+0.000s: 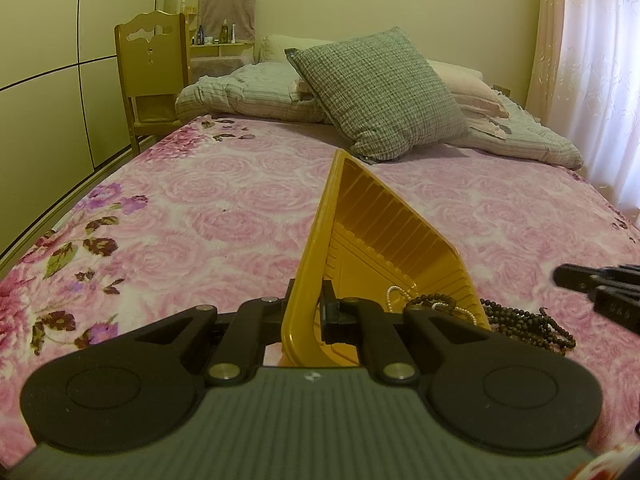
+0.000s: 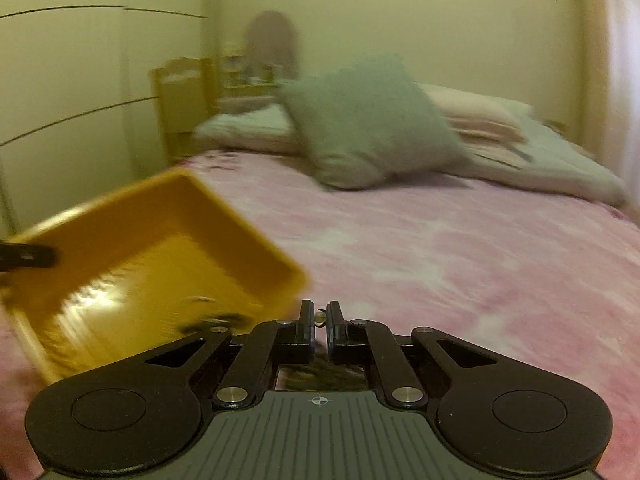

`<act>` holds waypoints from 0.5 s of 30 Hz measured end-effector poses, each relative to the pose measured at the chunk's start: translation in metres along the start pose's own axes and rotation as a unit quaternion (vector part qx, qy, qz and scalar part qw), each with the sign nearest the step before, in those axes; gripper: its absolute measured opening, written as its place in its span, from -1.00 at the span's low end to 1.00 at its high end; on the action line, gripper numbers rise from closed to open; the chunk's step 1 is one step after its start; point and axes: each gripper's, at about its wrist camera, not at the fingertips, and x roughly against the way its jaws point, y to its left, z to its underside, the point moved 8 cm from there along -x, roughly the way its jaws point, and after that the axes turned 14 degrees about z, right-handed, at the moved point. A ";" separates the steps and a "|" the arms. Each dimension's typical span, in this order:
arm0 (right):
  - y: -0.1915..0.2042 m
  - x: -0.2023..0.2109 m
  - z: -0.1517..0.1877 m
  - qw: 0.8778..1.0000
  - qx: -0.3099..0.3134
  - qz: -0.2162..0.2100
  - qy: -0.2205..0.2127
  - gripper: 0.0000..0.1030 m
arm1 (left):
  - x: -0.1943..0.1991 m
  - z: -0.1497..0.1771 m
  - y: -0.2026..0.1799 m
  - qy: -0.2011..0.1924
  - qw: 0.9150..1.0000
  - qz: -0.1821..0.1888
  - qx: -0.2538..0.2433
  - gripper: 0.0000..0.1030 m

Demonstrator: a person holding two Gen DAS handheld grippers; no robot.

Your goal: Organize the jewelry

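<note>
Left gripper [image 1: 306, 308] is clamped on the yellow tray's [image 1: 384, 216] rim, tipping it up off the bedspread [image 1: 200, 208], with pearls [image 1: 394, 294] inside and dark beads [image 1: 524, 322] draped over its edge. Right gripper [image 2: 319, 316] has pinched shut on a small bit of jewelry [image 2: 320, 317], too blurred to identify. If the tray tilts further, the pearls could slide out, and that thin pinch could slip.

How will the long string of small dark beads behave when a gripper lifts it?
The long string of small dark beads lies in loose coils on the pink floral blanket, so it is probably floppy and will dangle. The tangled loops may snag. The round beads look smooth, so it might slip.
</note>
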 end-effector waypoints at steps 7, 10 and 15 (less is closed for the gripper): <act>0.071 -0.001 -0.002 0.996 0.031 -0.081 0.002 -0.89 | 0.000 0.000 0.001 0.000 1.000 0.003 0.002 -0.85; 0.088 -0.004 0.001 0.995 0.039 -0.096 0.007 -0.89 | 0.000 0.000 0.001 0.000 1.000 0.004 0.002 -0.85; 0.100 -0.009 0.002 0.993 0.042 -0.106 0.009 -0.89 | 0.000 0.001 0.001 -0.001 1.000 0.004 0.004 -0.85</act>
